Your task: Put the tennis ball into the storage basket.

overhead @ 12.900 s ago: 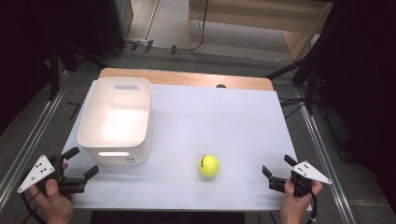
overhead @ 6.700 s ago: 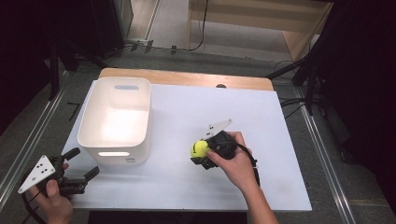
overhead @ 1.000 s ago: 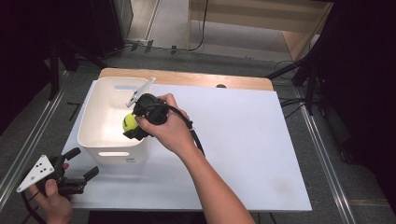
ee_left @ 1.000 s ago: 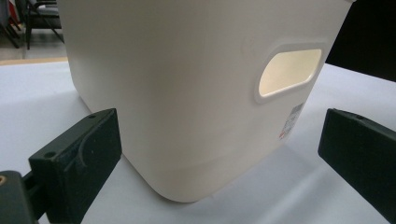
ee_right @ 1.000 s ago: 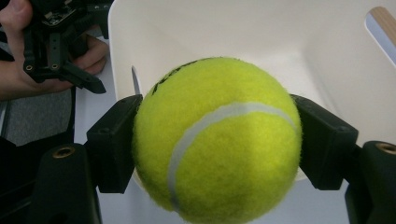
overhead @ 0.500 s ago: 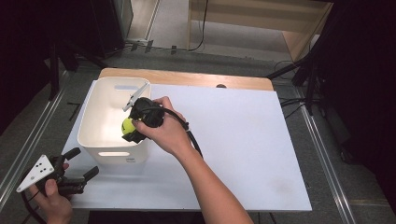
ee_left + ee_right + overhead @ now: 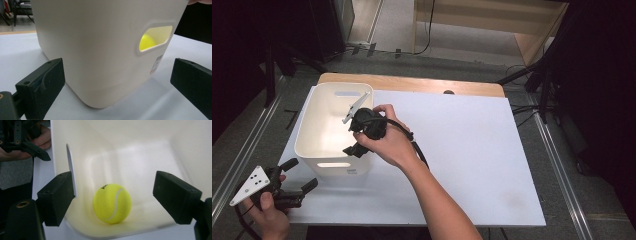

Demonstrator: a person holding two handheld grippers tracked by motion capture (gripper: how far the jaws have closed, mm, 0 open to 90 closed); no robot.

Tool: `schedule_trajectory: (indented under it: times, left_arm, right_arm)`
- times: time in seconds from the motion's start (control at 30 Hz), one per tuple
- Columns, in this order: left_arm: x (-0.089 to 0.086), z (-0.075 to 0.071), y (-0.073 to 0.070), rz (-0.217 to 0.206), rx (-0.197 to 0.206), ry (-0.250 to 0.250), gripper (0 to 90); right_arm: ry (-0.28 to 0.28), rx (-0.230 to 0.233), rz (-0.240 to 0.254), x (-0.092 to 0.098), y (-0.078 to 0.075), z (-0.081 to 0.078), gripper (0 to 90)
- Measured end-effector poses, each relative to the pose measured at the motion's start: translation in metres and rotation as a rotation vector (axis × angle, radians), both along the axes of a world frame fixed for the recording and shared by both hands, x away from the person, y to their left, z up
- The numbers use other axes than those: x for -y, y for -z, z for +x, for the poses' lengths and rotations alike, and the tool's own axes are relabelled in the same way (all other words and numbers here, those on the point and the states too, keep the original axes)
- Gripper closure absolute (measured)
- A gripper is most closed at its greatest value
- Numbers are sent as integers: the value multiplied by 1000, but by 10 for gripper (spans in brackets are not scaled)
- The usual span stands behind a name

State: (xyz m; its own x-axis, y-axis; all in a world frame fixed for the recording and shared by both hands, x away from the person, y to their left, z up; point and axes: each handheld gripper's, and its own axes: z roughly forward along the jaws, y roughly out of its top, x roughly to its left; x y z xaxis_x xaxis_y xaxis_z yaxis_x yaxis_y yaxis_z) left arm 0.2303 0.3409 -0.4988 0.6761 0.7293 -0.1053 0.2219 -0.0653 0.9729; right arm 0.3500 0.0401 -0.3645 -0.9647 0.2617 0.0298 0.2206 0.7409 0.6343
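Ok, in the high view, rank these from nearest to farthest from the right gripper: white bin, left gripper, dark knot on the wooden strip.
1. White bin: directly under the right gripper, which hangs over its near right corner.
2. Left gripper: off the bin's near left corner, toward the person.
3. Dark knot: far table edge, on the wooden strip, to the right.

Ball (image 7: 112,203) in bin (image 7: 314,142), table (image 7: 472,150) left half. Right gripper (image 7: 357,145) over bin's 3 o'clock rim. Left gripper (image 7: 297,187) at bin's 7 o'clock.

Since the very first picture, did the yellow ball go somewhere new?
Yes. The tennis ball started on the white table, right of the white bin. Now it rests inside the bin, between the right hand-held gripper's open jaws.
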Motion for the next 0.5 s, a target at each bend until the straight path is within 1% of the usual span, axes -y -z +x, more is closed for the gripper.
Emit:
schedule_trajectory:
  times: [0.03,0.07,0.1,0.13,0.2,0.27,0.3,0.33,0.37,0.4,0.5]
  left_arm:
    - [0,0,0,1,0,2,0]
    - [0,0,0,2,1,0,0]
    - [0,0,0,2,1,1,0]
    - [0,0,0,4,0,0,0]
    - [0,0,0,2,0,-2,0]
    - [0,0,0,6,0,-1,0]
    - [0,0,0,8,-1,0,0]
    - [0,0,0,8,-1,0,0]
    - [0,0,0,11,-1,0,0]
    - [0,0,0,11,-1,0,0]
    - [0,0,0,10,-2,-1,0]
  right_arm:
    - [-3,11,12,1,0,0,110]
    - [7,25,10,5,-2,-3,100]
    - [7,25,10,5,-2,-3,100]
    - [3,36,21,7,-3,-3,90]
    - [31,58,24,12,-5,-6,84]
    - [45,60,37,18,-5,-8,69]
    - [65,61,34,23,-6,-10,5]
    - [65,61,34,23,-6,-10,5]
    - [74,64,34,30,-7,-11,3]
    - [74,64,34,30,-7,-11,3]
    - [94,68,55,39,-7,-14,2]
